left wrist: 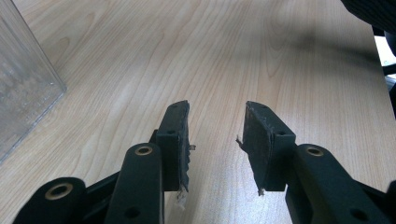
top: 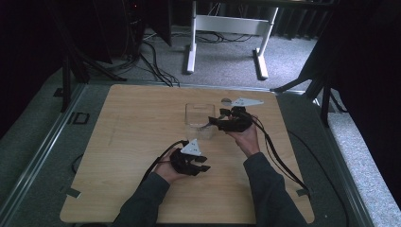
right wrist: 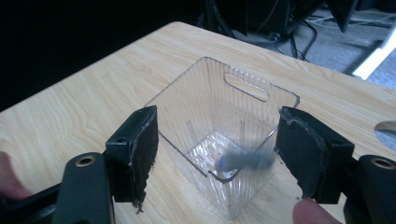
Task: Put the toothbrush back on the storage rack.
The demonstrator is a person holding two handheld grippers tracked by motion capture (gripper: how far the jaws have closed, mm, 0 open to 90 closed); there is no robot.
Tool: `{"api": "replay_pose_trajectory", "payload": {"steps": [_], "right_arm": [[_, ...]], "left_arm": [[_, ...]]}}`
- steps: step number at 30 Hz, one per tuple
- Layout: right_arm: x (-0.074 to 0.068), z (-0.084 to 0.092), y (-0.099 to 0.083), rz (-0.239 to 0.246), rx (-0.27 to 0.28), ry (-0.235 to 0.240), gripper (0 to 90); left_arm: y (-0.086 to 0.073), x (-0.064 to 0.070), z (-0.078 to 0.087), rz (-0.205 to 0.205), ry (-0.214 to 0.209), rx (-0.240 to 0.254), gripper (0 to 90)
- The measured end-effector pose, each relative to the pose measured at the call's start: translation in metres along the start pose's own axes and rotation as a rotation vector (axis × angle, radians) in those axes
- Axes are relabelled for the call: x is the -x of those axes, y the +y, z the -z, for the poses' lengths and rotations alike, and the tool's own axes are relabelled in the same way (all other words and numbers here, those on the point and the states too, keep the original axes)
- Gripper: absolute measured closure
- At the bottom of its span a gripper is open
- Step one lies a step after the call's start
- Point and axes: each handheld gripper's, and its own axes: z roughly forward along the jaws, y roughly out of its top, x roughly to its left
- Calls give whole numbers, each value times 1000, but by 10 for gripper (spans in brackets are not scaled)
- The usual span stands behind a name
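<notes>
While both grippers gape empty, one clear bin (right wrist: 219, 140) holds one blurred blue-tipped object (right wrist: 245, 161).

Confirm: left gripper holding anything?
No: the left gripper is open, with bare light wooden table between its jaws.

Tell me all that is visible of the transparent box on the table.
The transparent box looks like clear ribbed plastic, square, open on top, with a slot handle cut near one rim. It stands upright on the wooden table, right of centre. A blurred bluish object shows inside it. The open right tongs hover above it.
</notes>
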Motion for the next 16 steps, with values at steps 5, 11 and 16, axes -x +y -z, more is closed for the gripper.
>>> {"api": "replay_pose_trajectory", "payload": {"steps": [5, 11, 16], "right_arm": [[4, 10, 0, -15, 38, -21, 256], [10, 21, -1, -35, 60, -27, 258], [13, 22, 0, -30, 47, -34, 260]], "left_arm": [[0, 0, 0, 1, 1, 1, 607], [0, 0, -1, 3, 0, 1, 604], [-1, -3, 1, 12, 14, 2, 602]]}}
